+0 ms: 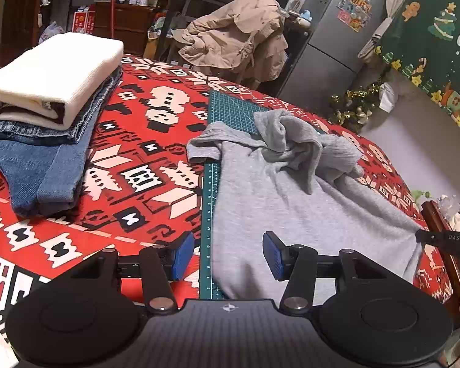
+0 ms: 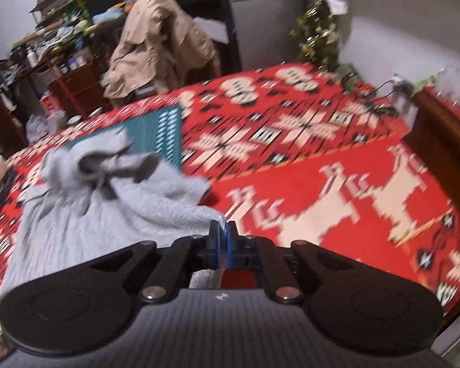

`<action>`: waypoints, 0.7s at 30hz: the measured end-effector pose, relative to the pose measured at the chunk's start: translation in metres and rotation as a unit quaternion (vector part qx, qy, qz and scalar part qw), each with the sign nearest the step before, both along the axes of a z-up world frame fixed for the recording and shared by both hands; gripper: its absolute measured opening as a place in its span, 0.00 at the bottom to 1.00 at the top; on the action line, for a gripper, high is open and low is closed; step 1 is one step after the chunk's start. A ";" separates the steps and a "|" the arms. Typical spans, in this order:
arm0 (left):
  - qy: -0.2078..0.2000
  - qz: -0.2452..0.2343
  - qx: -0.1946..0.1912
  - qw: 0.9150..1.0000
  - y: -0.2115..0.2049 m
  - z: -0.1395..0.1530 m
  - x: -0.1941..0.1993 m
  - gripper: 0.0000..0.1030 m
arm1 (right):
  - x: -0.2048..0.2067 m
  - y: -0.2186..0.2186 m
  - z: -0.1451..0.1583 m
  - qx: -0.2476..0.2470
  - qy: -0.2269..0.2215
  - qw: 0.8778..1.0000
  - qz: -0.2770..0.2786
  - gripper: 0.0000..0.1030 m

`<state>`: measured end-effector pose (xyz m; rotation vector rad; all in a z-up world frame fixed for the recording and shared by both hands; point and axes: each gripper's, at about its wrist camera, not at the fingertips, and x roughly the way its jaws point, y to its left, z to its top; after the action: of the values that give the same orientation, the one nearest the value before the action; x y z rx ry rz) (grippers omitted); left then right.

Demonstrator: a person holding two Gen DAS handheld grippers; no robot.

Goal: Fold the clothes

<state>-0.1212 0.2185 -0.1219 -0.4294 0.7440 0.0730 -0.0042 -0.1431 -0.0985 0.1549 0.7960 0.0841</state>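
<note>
**Grey top pinned at one corner, far end bunched**

The bed [image 1: 156,141] with its red patterned cover carries everything. A green mat [image 1: 230,110] lies across its middle, and the grey top [image 1: 291,202] lies over the mat, its near part spread fairly flat and its far end bunched in a heap. At the bed's left sits a stack: a cream cloth [image 1: 55,73] folded on jeans [image 1: 46,159].

The right gripper [image 2: 222,236] has its fingers closed on the top's near right corner. The left gripper [image 1: 228,254] hovers with fingers wide apart, straddling the top's near left edge and the mat's ruler strip, gripping nothing.

Judging by this, the step in hand is spreading the top flat. The next move likely calls for the left fingers to close on the near left corner, so both corners can pull the heap out.

Open cover lies to the right of the top; the stack limits room on the left.
</note>
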 end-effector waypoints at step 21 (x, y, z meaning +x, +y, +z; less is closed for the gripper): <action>0.056 -0.067 0.015 0.996 -0.018 -0.023 0.011 0.12 | -0.022 -0.009 -0.019 0.022 0.026 0.999 -0.006 0.25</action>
<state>-0.1102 0.2007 -0.1450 -0.3485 0.8788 -0.0182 -0.0264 -0.1524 -0.1171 0.2037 0.8463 0.0854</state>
